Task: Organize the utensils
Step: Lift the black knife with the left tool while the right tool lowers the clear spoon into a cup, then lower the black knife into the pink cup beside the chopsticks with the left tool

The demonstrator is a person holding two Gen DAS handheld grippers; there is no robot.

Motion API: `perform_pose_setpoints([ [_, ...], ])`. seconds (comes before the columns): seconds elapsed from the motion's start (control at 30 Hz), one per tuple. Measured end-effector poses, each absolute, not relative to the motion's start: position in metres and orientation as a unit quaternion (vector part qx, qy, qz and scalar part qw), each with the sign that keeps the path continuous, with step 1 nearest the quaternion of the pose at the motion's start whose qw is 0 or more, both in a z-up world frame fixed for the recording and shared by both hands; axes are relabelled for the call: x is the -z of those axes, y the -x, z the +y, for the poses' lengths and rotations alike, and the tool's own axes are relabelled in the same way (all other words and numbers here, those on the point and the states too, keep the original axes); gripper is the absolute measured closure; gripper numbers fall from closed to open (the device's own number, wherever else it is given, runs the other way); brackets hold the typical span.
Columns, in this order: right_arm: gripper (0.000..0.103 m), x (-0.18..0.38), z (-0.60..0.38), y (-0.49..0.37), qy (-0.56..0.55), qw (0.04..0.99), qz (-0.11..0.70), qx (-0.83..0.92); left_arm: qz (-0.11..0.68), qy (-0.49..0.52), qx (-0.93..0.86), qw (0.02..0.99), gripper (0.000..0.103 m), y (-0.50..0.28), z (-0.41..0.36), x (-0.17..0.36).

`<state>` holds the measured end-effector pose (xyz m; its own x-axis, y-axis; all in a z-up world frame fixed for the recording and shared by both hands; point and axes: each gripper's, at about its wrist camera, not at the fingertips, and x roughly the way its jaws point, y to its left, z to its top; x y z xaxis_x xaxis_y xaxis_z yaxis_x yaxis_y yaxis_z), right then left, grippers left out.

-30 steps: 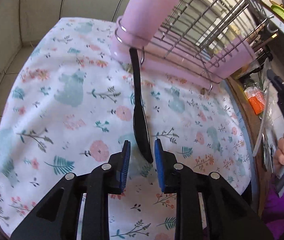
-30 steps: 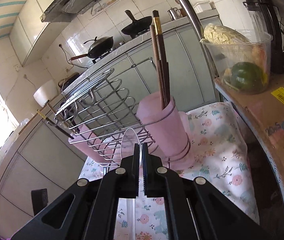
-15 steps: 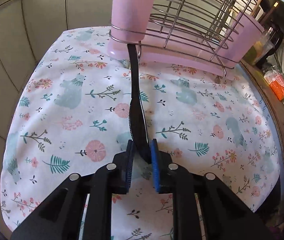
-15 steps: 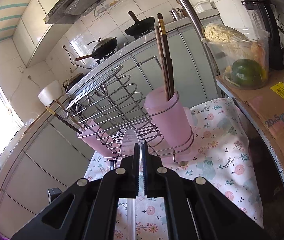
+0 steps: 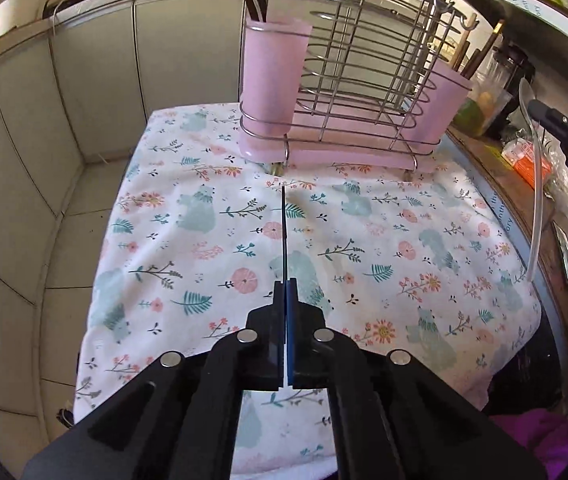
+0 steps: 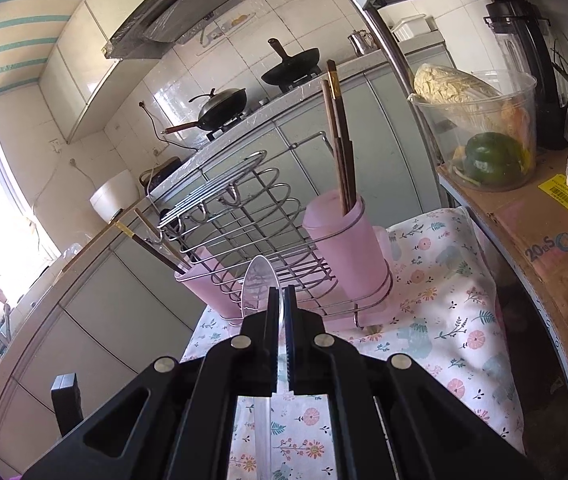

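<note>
My left gripper (image 5: pixel 285 282) is shut on a black plastic knife (image 5: pixel 284 236), seen edge-on and pointing toward the wire utensil rack (image 5: pixel 363 76). The rack stands on a floral cloth (image 5: pixel 204 240) and carries two pink cups: a left one (image 5: pixel 272 80) with dark utensils in it and a right one (image 5: pixel 439 108) with chopsticks. My right gripper (image 6: pixel 282 292) is shut on a clear plastic spoon (image 6: pixel 258 280), held up in front of the rack (image 6: pixel 252 236). The spoon and right gripper also show at the right edge of the left wrist view (image 5: pixel 535 184).
Brown chopsticks (image 6: pixel 339 148) stand in the nearer pink cup (image 6: pixel 343 256). A clear tub of vegetables (image 6: pixel 479 132) and a cardboard box (image 6: pixel 535 236) sit to the right. Cabinet fronts (image 5: pixel 84 80) rise behind the cloth. Woks sit on the far stove (image 6: pixel 220 108).
My left gripper closed on the black knife and lifted it off the cloth, turning it edge-on. My right gripper held the clear spoon and drifted slightly.
</note>
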<state>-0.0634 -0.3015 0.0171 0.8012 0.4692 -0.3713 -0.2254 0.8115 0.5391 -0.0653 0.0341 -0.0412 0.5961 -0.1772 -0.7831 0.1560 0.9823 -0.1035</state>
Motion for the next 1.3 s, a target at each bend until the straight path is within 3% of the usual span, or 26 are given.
perform_pose_setpoints([
  [0.33,0.101,-0.03,-0.308,0.072,-0.236,0.927,0.231,-0.18,0.359,0.038,0.107,0.927,0.103,0.078,0.049,-0.032],
  [0.63,0.101,-0.075,-0.318,0.071,-0.218,0.948,0.158,-0.168,0.294,0.024,0.122,0.948,0.103,0.068,0.056,-0.112],
  [1.1,0.101,-0.091,-0.309,0.046,-0.197,0.956,0.133,-0.17,0.397,-0.044,0.123,0.908,0.103,-0.012,0.036,-0.115],
  [1.3,0.101,-0.087,-0.313,0.037,-0.2,0.957,0.136,-0.163,0.398,-0.045,0.118,0.909,0.103,-0.033,0.033,-0.121],
])
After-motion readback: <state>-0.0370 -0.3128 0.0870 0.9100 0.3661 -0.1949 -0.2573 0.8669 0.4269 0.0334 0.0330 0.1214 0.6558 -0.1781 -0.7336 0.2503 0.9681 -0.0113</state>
